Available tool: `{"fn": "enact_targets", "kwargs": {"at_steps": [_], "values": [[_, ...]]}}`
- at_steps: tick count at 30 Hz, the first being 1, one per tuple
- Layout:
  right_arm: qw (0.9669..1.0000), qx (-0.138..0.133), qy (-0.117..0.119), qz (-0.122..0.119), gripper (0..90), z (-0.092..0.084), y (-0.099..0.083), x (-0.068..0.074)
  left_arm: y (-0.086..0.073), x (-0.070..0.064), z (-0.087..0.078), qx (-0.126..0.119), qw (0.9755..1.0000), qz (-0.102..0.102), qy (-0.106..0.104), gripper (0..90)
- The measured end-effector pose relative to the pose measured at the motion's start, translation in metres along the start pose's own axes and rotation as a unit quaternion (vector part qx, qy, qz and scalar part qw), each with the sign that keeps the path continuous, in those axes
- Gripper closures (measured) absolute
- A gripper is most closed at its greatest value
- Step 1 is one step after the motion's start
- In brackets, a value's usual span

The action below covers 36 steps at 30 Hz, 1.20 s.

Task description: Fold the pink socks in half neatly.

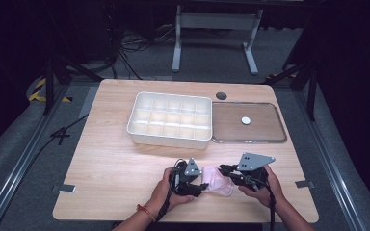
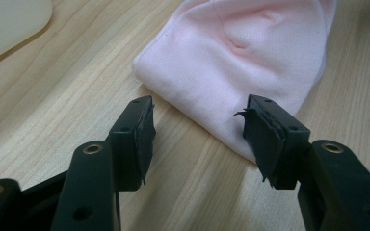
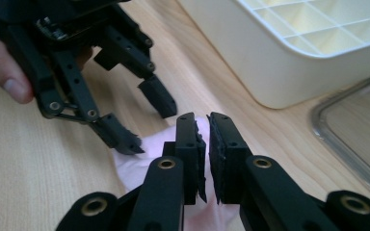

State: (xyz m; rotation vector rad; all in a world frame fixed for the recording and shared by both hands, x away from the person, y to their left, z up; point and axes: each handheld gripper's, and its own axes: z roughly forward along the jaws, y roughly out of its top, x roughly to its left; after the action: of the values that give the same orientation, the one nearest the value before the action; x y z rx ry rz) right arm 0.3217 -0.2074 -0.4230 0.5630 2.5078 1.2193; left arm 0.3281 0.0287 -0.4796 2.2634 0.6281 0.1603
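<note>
Gripping pink cloth (image 3: pixel 135 159), seemingly: right gripper (image 3: pixel 207 159).

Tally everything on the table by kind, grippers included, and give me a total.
Grippers: 2, the left gripper and the right gripper
Pink cloth items: 1, the pink cloth
White divided trays: 1, the white tray
Clear flat lids: 1, the clear lid
Small white discs: 1, the white disc
Total: 6
</note>
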Motion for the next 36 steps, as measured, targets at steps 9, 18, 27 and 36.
{"fn": "enact_targets", "kwargs": {"at_steps": [9,18,27,36], "values": [[0.9975,0.066,0.012,-0.022,83.0,0.027,-0.016,0.003,-0.001,0.003,-0.001,0.002,0.9998,-0.021,0.0,40.2],[0.9964,0.082,0.022,-0.009,85.0,0.036,-0.03,0.003,-0.003,0.005,-0.004,-0.004,0.9983,-0.054,-0.02,36.1],[0.9967,0.076,0.013,-0.025,85.1,0.036,-0.031,0.007,0.004,0.0,0.004,-0.008,0.9973,-0.062,-0.037,45.3],[0.9967,0.074,0.012,-0.031,85.1,0.037,-0.031,0.007,0.005,0.004,0.003,-0.03,0.9951,-0.075,-0.057,76.1]]}}
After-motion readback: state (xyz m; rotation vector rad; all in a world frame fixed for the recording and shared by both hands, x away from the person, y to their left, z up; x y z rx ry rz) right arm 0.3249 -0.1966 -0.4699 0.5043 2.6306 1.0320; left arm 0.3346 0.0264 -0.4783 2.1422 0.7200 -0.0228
